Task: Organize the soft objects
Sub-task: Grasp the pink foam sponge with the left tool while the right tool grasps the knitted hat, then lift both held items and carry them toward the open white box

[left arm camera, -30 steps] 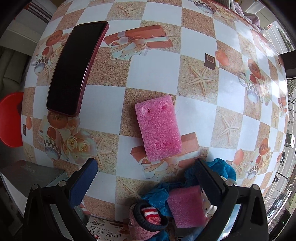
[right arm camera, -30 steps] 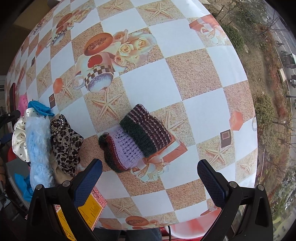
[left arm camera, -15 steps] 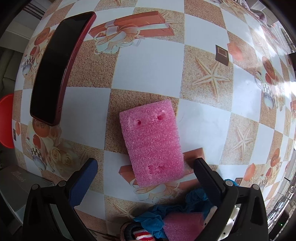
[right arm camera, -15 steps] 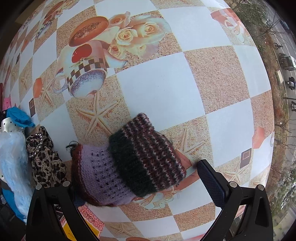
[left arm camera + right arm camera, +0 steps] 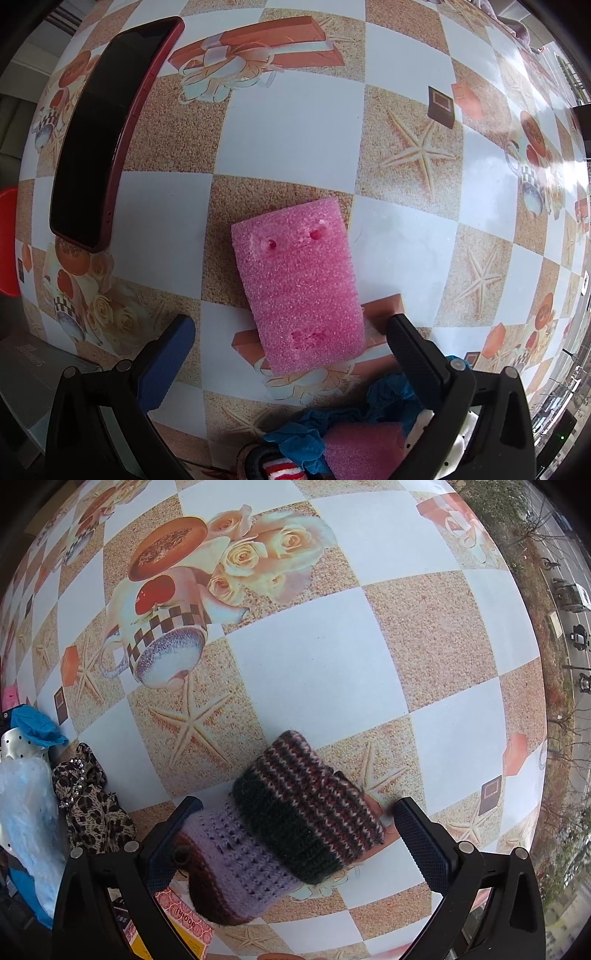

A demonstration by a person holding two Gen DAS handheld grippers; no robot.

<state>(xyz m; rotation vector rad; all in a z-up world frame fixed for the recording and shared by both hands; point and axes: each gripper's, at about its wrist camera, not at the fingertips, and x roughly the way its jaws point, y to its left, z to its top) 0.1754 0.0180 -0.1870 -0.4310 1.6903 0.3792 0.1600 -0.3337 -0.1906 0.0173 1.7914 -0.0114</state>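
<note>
**Both tongs spread over soft items on the bench**

Left tongs (image 5: 290,334) seen released, jaws wide apart, straddling the near end of pink foam block (image 5: 299,286); neither jaw touching the foam; block lay flat on the checkered bench (image 5: 291,129), long axis pointing away from the camera, two small holes near its far end and a torn dent near its near end. Dark phone in red case (image 5: 107,147) lay face up at far left, well apart from the block. Near the bottom edge, heaped together: blue cloth (image 5: 384,397), second pink foam piece (image 5: 360,448), red-and-white striped item (image 5: 282,472).

Right tongs (image 5: 297,814) likewise released, jaws spread either side of knitted piece (image 5: 291,827); striped dark band toward the right jaw, lilac part toward the left jaw; contact with either jaw could not be told. At left of that view: leopard-print fabric (image 5: 94,808), pale blue fluffy item (image 5: 26,823), blue cloth (image 5: 35,725); printed carton (image 5: 184,926) partly under the knitted piece.
</note>
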